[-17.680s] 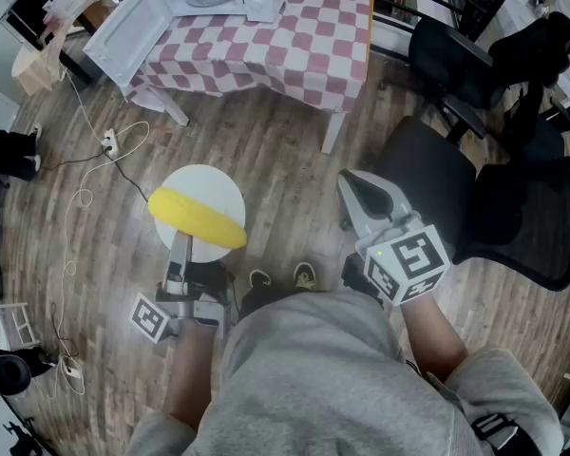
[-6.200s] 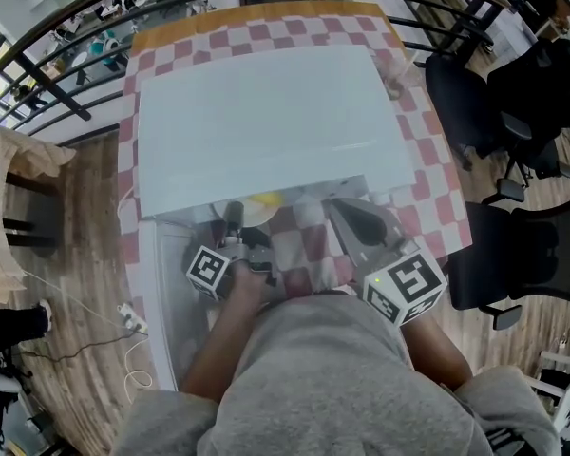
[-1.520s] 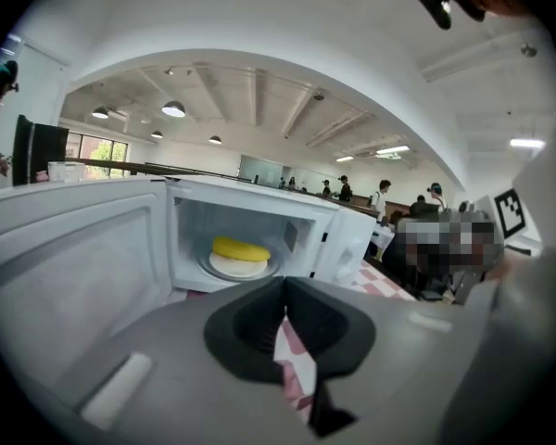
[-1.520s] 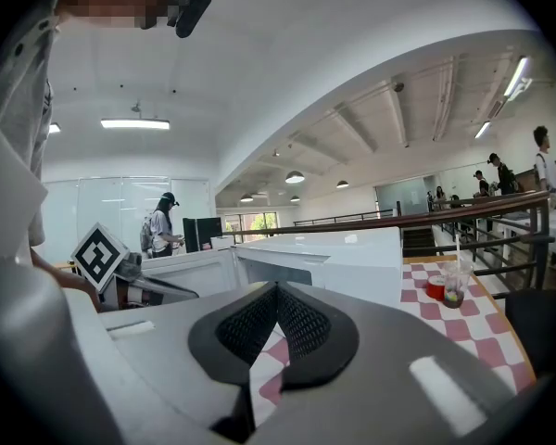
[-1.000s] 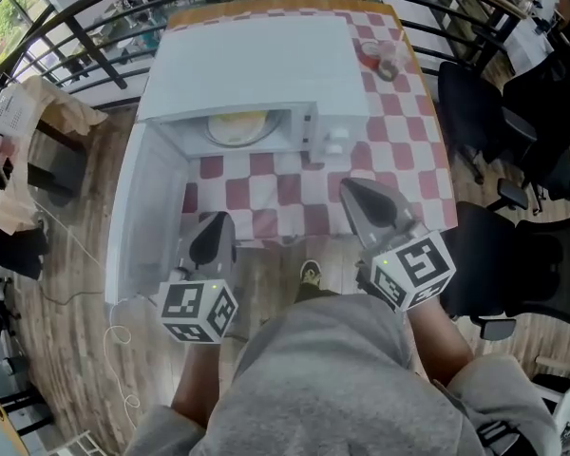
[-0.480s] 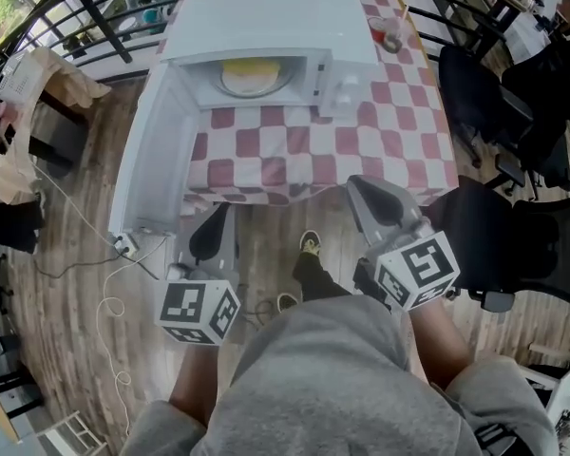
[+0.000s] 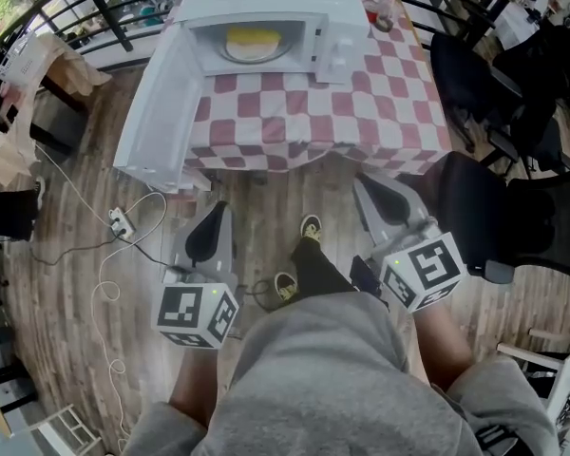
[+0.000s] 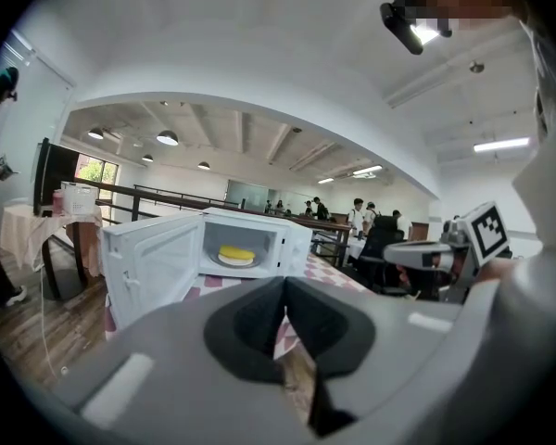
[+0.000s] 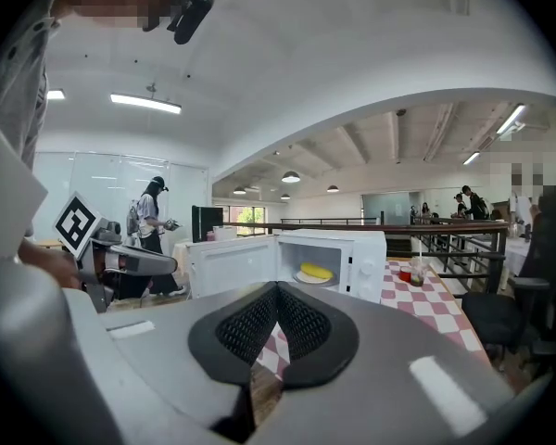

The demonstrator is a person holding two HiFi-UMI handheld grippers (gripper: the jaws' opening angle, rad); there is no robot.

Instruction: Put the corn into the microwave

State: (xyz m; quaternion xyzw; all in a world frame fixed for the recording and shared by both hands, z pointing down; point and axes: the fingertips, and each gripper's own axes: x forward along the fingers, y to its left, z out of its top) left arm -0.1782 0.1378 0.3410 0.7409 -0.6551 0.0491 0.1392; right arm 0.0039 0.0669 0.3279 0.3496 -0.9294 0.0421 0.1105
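Note:
The yellow corn (image 7: 252, 40) lies on the glass plate inside the white microwave (image 7: 332, 36), whose door (image 7: 157, 93) hangs open to the left. It also shows far off as the corn (image 8: 235, 253) in the left gripper view and the corn (image 9: 316, 271) in the right gripper view. My left gripper (image 7: 217, 209) and right gripper (image 7: 364, 183) are both shut and empty. They hover over the wooden floor, well short of the table. In their own views the left gripper (image 8: 284, 281) and right gripper (image 9: 277, 286) have their jaws pressed together.
The microwave stands on a table with a red-and-white checked cloth (image 7: 361, 112). A cup (image 7: 383, 13) sits at its far right corner. Black office chairs (image 7: 499, 207) crowd the right side. A white cable and power strip (image 7: 120, 222) lie on the floor at the left.
Both grippers have drawn back from the table together. The microwave and table have slid towards the top of the head view, and more floor shows under the grippers.

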